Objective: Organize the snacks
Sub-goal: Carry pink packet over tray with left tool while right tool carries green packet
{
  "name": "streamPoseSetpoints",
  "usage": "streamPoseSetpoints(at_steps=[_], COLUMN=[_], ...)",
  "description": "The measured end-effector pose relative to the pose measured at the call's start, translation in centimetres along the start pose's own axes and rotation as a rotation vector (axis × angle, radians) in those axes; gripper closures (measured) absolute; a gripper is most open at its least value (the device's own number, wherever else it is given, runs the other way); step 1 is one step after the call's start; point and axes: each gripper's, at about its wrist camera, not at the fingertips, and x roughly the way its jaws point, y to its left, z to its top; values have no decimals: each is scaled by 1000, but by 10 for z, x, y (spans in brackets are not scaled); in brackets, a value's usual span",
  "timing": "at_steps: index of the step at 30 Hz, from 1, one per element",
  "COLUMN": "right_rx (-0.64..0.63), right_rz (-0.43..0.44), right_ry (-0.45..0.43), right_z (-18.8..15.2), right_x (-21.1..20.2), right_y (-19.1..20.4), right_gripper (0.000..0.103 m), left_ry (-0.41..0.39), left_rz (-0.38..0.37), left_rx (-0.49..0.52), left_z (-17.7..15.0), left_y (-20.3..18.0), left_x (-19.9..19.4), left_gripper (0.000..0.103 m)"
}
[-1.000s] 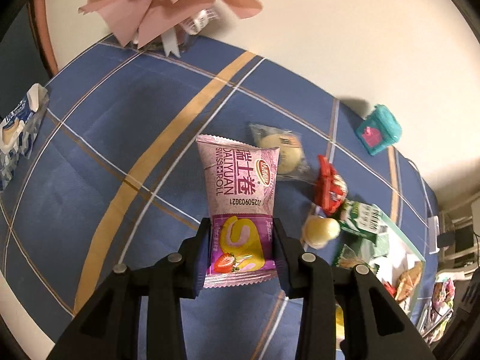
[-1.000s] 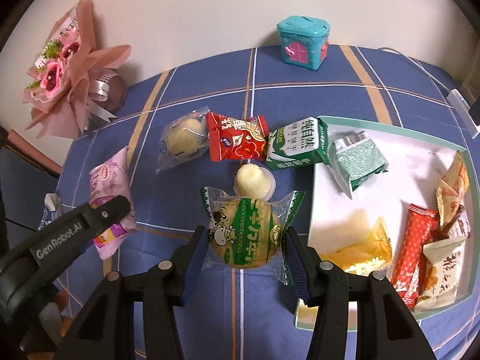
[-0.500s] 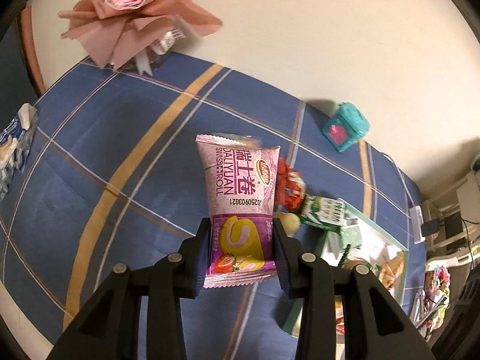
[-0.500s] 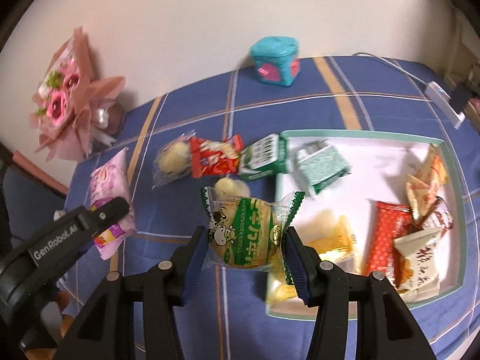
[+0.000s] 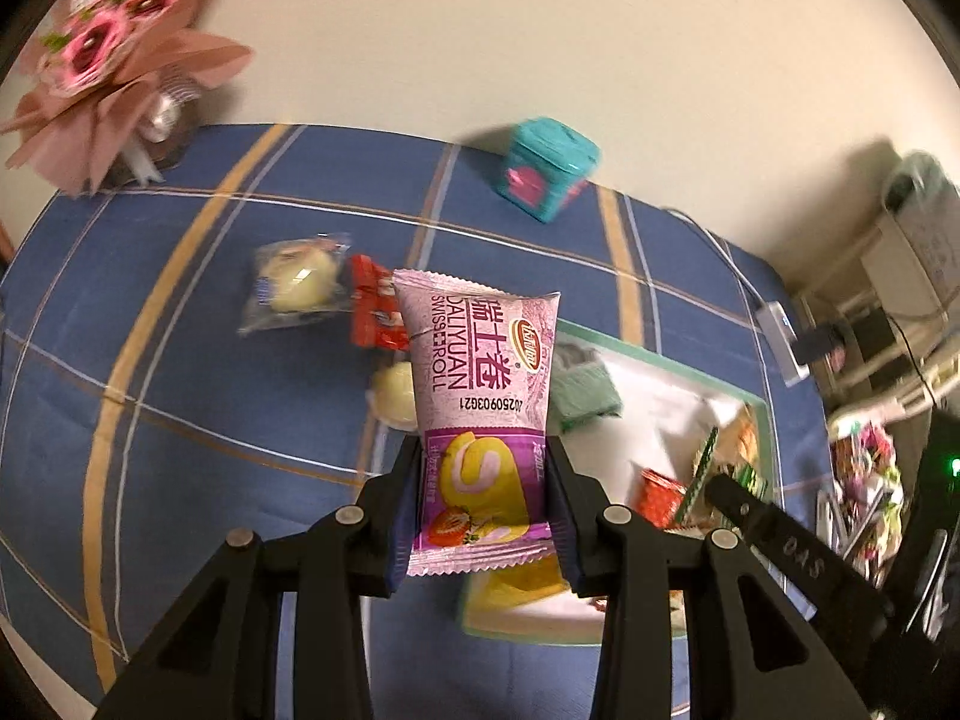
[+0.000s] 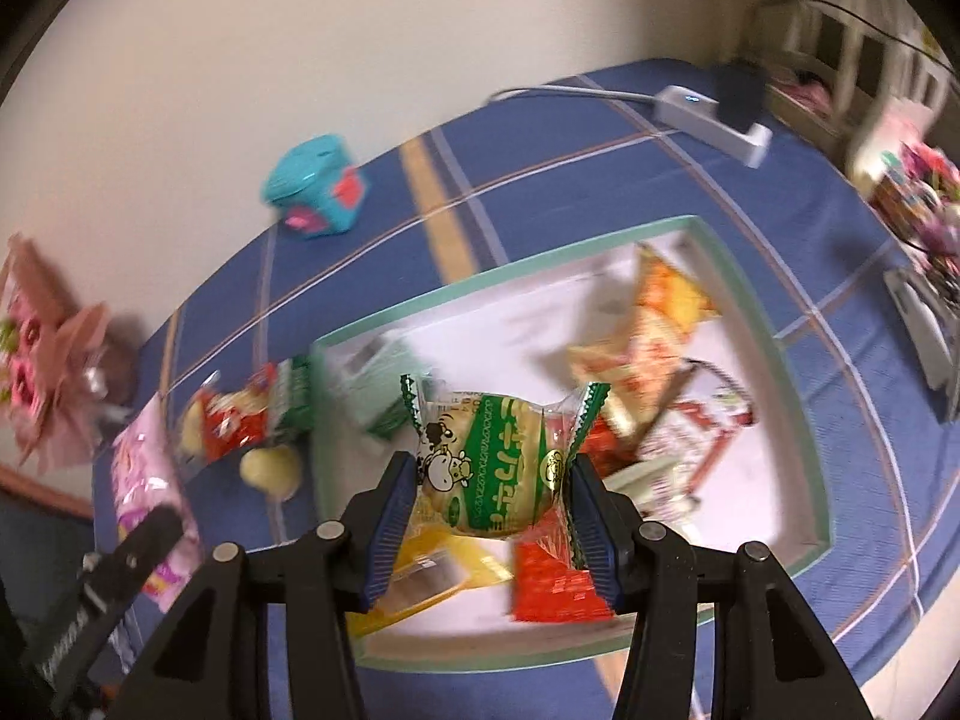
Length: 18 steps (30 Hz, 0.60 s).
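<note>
My left gripper (image 5: 483, 504) is shut on a pink Swiss roll packet (image 5: 480, 396), held upright above the table near the tray's left edge. In the right wrist view, my right gripper (image 6: 489, 495) is shut on a green-and-white cow-print bun packet (image 6: 492, 468), hanging over the white tray with a green rim (image 6: 774, 348). The tray holds several snacks: a red packet (image 6: 555, 585), orange packets (image 6: 660, 300) and a yellow one (image 6: 432, 570). On the cloth to the tray's left lie a clear-wrapped yellow bun (image 5: 297, 282), a red packet (image 5: 372, 312) and a pale jelly cup (image 5: 390, 393).
A blue plaid cloth (image 5: 180, 420) covers the table. A teal toy box (image 5: 549, 165) stands by the wall, a pink bouquet (image 5: 102, 66) at the far left. A white power strip (image 6: 714, 120) with cable lies beyond the tray, clutter (image 6: 918, 180) at the right.
Both grippers swept rightward from over the loose snacks to the tray, each still holding its packet. The right gripper now hangs over the tray; the views are blurred by motion.
</note>
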Motion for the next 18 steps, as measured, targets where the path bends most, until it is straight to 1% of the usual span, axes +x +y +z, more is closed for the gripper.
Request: streamPoseSetpoints(at_steps=[3,9,18], right_rx=[39,96,125], right_rz=[-9,-23,-34], right_ry=[-2,-12,-35], right_z=[6,11,18], right_x=[0,-6,-13], right_y=[-20,-45,-64], right_gripper=[49,49,49], left_ry=[12,26,50], left_rz=[-4,-14,-26], left_rx=[34,71,100], left_z=[-5,-14,-21], left_y=[-16,-35,-61], left_x=[3,7,17], left_gripper=[63,63,63])
